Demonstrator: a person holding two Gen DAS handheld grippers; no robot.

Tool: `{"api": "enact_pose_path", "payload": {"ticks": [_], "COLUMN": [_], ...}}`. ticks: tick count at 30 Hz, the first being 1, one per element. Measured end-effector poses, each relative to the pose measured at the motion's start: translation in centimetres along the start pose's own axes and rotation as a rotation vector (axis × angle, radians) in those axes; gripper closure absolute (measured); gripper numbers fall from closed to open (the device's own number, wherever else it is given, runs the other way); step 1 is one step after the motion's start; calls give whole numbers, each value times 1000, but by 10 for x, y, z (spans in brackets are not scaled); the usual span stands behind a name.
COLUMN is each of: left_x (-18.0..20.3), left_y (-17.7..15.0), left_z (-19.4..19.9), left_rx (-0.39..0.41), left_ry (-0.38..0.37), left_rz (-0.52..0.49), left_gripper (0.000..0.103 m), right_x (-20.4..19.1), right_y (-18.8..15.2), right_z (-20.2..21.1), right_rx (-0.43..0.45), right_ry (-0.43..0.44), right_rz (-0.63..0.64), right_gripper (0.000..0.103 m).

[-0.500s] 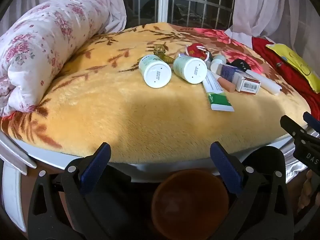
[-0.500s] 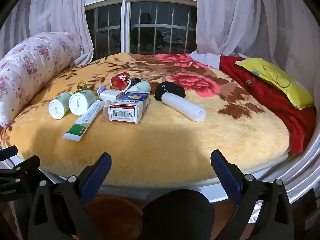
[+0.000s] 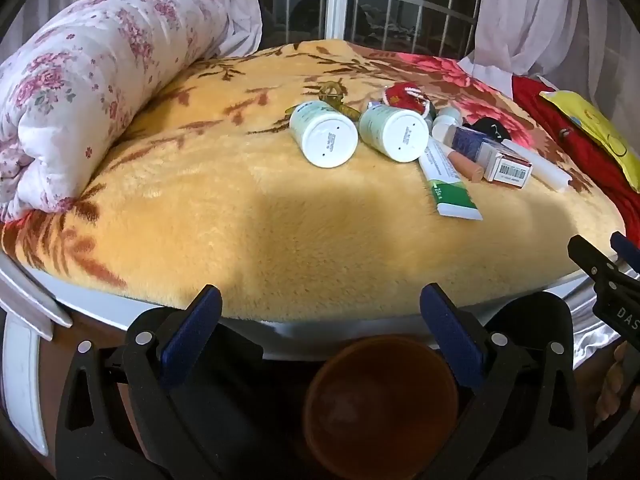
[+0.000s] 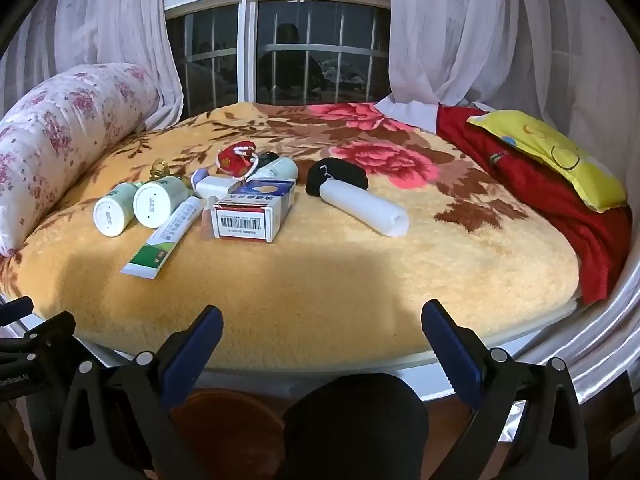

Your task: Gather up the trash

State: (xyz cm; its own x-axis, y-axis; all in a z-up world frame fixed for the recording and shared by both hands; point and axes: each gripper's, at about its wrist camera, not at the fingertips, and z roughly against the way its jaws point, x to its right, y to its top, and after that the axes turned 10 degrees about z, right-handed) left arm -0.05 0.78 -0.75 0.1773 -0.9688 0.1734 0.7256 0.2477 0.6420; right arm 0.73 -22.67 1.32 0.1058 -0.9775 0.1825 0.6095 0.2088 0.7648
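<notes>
Trash lies in a cluster on a yellow floral blanket (image 3: 240, 216) (image 4: 360, 272): two white-bottomed jars (image 3: 324, 134) (image 4: 114, 210) on their sides, a green-and-white tube (image 3: 448, 180) (image 4: 164, 236), a barcoded box (image 3: 496, 156) (image 4: 252, 210), a white cylinder (image 4: 364, 208) against a black pouch (image 4: 336, 176), a red pouch (image 4: 236, 158). A brown round bin (image 3: 380, 404) (image 4: 228, 428) sits on the floor below the bed edge. My left gripper (image 3: 320, 308) and right gripper (image 4: 322, 322) hang open at the near edge, nothing between their fingers.
A rolled floral quilt (image 3: 80, 88) (image 4: 68, 128) lies at the left. A red cloth (image 4: 552, 196) and a yellow pillow (image 4: 548, 152) lie at the right. Curtains and a barred window (image 4: 304, 60) stand behind the bed. A black rounded thing (image 4: 356, 420) sits beside the bin.
</notes>
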Motion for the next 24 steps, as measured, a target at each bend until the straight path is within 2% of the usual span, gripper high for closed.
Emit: {"api": "enact_pose_path", "payload": {"ticks": [24], "left_x": [-3], "left_y": [-3], "left_z": [-5], "left_rx": [-24], "left_ry": [-2], "left_rz": [17], "left_gripper": [6], "right_x": [4], "right_y": [-3], "right_z": [-7], "right_rx": [-6], "right_ry": [2], "right_rz": [-6], "right_gripper": [5]}}
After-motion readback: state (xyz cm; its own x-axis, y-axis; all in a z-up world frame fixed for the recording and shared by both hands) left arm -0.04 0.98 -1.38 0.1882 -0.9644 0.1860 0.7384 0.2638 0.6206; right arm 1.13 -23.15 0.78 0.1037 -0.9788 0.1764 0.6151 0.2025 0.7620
